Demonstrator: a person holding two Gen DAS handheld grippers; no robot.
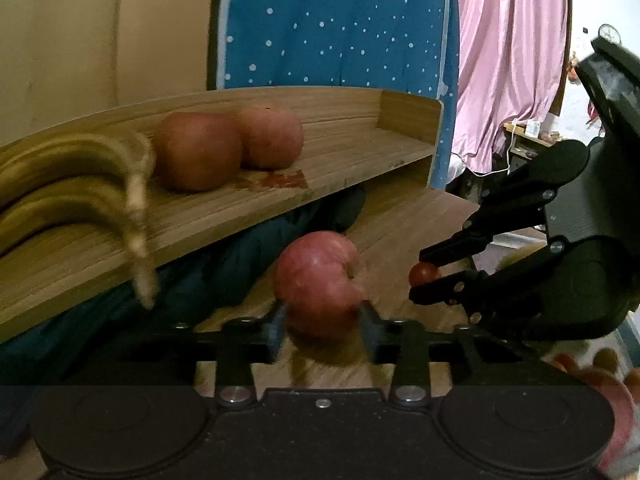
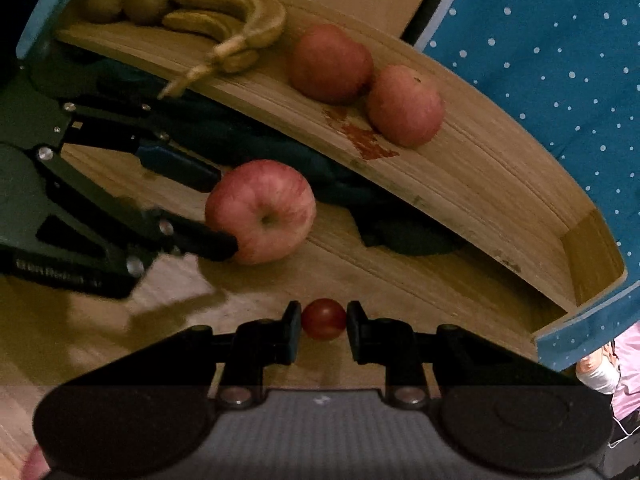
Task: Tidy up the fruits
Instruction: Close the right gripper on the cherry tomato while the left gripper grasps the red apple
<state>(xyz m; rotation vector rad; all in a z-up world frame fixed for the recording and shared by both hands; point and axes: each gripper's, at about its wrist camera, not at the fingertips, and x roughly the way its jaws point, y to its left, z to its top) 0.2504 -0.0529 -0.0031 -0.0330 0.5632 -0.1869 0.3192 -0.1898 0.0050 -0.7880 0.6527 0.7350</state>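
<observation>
From the left wrist camera we look along the left gripper, whose two fingers are clamped on either side of a red apple; the fruit is blurred, so we cannot make out how firmly the pads press. It sits low in the middle of the picture, over the wooden table and in front of a raised wooden shelf. On that shelf two more apples lie touching each other, with a bunch of bananas just to their left, its stems hanging past the shelf's front edge. A reddish stain marks the board near the apples. At the right, the right gripper pinches a small dark-red fruit, probably a cherry tomato. Behind the shelf stand a blue dotted cloth and a pink curtain.

From the right wrist camera we see the right gripper closed on the cherry tomato, held between its fingertips above the table. To the left, the left gripper grasps the red apple, one finger above it and one below. On the shelf beyond lie the two apples, the bananas and, at the far end, two brownish round fruits, perhaps kiwis.
</observation>
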